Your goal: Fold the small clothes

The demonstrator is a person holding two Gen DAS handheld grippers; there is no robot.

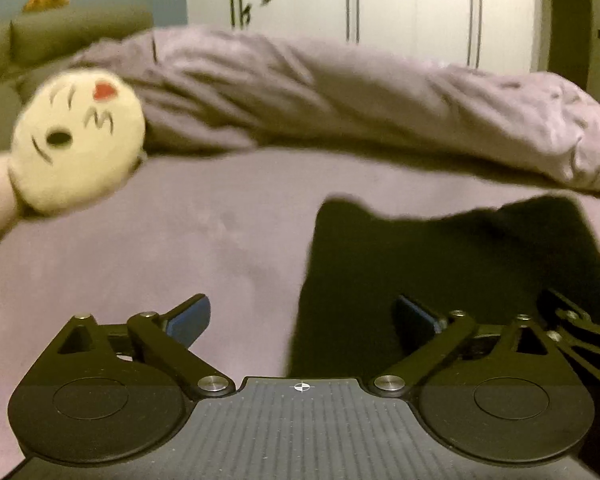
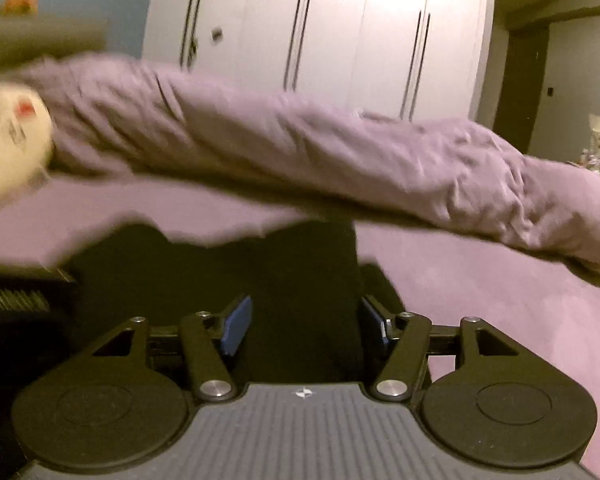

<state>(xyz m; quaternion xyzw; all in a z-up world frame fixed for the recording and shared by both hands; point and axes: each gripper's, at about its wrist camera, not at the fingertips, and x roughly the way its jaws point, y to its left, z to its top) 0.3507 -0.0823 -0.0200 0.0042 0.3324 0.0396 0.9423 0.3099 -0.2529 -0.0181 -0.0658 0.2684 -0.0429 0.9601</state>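
Black garment point(image 1: 440, 264) lies flat on the purple bed sheet point(image 1: 180, 248), near side of the rumpled duvet point(image 1: 340, 96). Right gripper point(image 2: 304, 326) is centred over the garment, jaws apart, cloth seen between the blue pads, nothing clamped. Left gripper point(image 1: 302, 322) is set across the garment's left edge, jaws wide apart: right pad over black cloth, left pad over bare sheet. Long axis cannot be told. Right gripper judged nearer. Open sheet left of the garment; plush toy point(image 1: 76, 140) well clear.
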